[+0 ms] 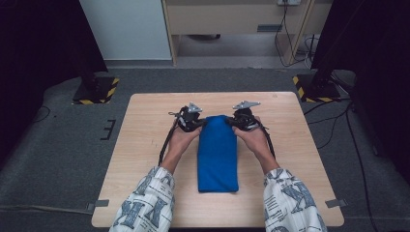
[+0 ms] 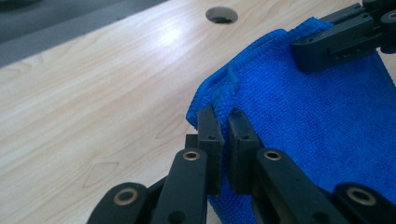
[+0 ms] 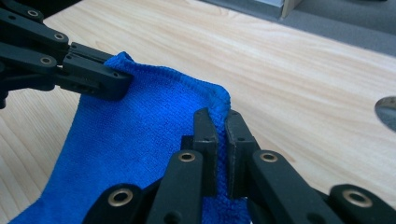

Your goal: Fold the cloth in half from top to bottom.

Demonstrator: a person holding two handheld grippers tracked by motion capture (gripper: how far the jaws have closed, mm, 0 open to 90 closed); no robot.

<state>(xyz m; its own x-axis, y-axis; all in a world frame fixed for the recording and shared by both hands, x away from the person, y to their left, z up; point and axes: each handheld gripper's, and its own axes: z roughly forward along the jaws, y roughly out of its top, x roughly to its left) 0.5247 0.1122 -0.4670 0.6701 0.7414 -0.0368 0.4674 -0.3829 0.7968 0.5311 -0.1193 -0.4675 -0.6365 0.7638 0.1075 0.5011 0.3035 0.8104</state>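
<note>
A folded blue cloth is laid lengthwise on the counter. Its far corners are pinched, one by the closed left claw, the other by the closed right claw. A fold appears in hand; an even lift toward the near edge is judged necessary next.

Right gripper pinches the near corner of the blue cloth, jaws closed on its hemmed edge. Left gripper clamps the cloth's far corner. Wooden table under the cloth; round hole well right of it.
</note>
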